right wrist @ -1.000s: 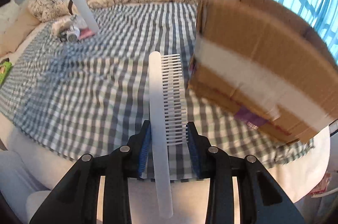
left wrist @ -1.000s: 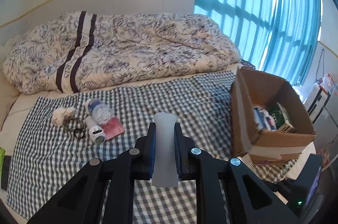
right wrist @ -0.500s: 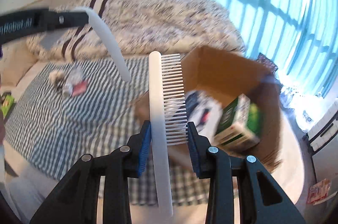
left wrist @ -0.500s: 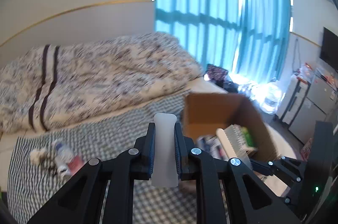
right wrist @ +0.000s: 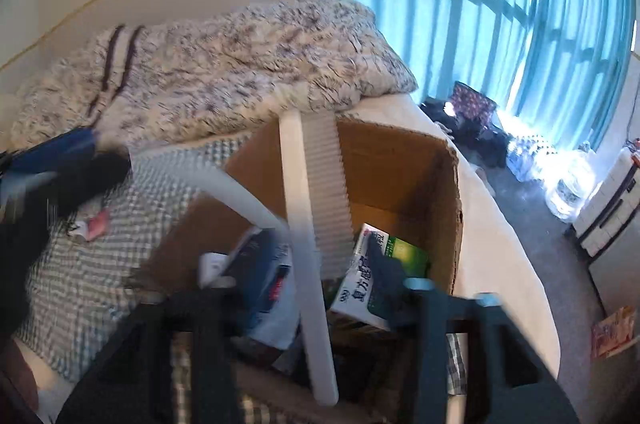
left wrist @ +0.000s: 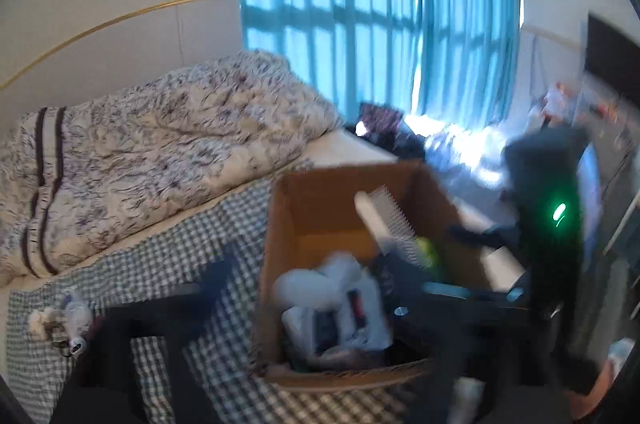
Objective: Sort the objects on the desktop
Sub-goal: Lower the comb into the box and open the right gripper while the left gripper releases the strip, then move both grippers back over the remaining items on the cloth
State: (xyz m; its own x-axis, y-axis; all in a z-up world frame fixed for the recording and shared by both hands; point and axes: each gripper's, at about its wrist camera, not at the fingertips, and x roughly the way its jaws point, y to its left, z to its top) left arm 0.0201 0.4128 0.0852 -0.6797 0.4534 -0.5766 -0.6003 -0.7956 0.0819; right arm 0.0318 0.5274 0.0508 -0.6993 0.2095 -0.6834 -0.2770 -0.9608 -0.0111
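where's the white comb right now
In the right wrist view the white comb stands between the right gripper's just-opened jaws, over the open cardboard box, left of a green-and-white carton.

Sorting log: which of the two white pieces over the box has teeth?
The straight comb, toothed along its right edge; the curved strip beside it is smooth.

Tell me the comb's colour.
White. The comb shows best in the right wrist view, over the box.
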